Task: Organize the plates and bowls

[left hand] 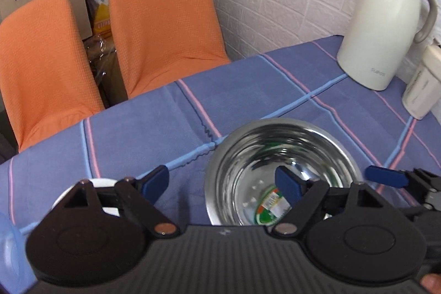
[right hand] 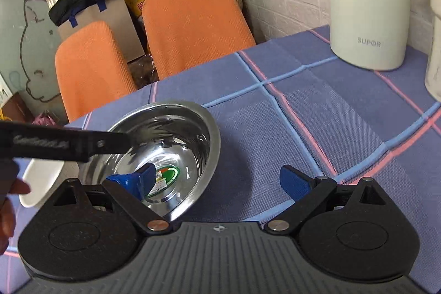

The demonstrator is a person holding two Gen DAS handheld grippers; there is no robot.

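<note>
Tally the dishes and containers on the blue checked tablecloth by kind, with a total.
Steel bowl: 1, with a green sticker inside
White bowl: 1, partly hidden behind the left gripper
Cream jug: 1, with a handle
Small cream canister: 1, beside the jug, cut off by the frame
Total: 4
A pale blue object at the left wrist view's edge is too cropped to identify and is not counted.

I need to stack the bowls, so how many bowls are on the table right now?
2: a shiny steel bowl with a green sticker inside, mid-table, and a white bowl just left of it, mostly hidden by the grippers. Others may be out of view.
</note>
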